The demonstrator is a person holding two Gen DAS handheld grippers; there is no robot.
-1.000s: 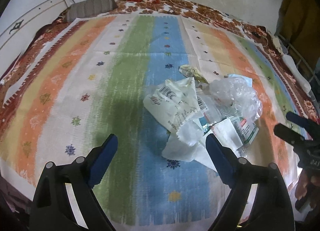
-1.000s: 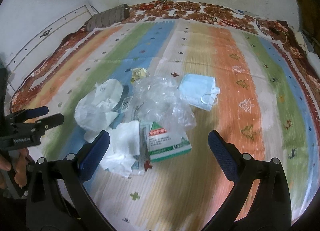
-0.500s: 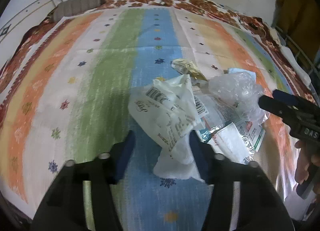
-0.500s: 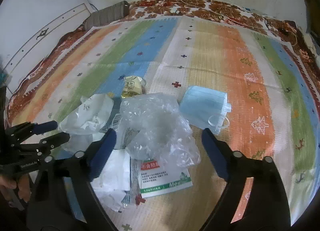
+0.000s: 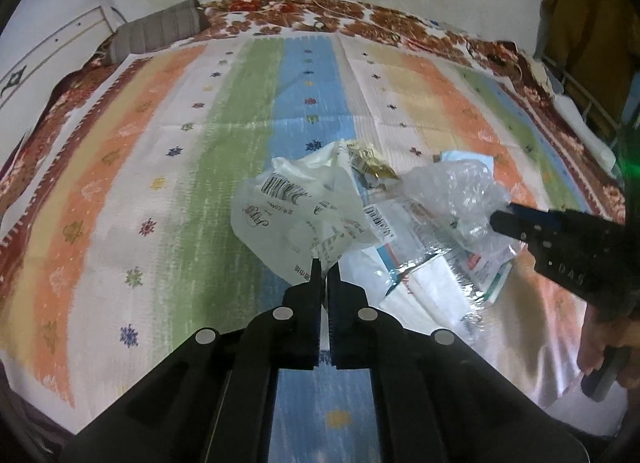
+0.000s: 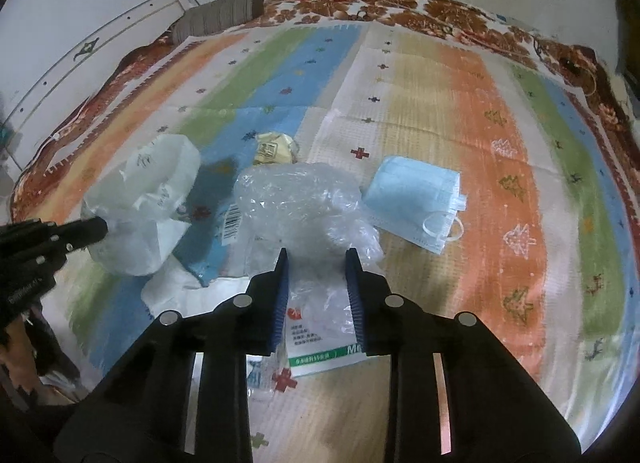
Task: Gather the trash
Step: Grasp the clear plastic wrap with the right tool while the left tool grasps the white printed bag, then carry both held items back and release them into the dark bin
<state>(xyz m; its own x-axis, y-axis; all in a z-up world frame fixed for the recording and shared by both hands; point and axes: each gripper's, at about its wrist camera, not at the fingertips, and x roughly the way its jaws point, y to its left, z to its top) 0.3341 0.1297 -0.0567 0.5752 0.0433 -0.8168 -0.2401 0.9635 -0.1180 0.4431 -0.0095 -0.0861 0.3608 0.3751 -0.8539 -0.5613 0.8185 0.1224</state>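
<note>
Each fisheye camera sits behind its own gripper's fingers and looks forward and down, from close above, across the striped mat [image 5: 168, 167] toward the far wall. The left-wrist view looks from the left, the right-wrist view from the right. Both share the trash pile [image 5: 360, 219] mid-mat, and each catches the other gripper at its edge.

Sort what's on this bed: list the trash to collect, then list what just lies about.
Trash to collect:
white printed bag, pinched by the left tool
crumpled clear plastic, between the right tool fingers
blue face mask
yellow wrapper
green-striped packet

Lying about:
striped cover
grey pillow
</note>
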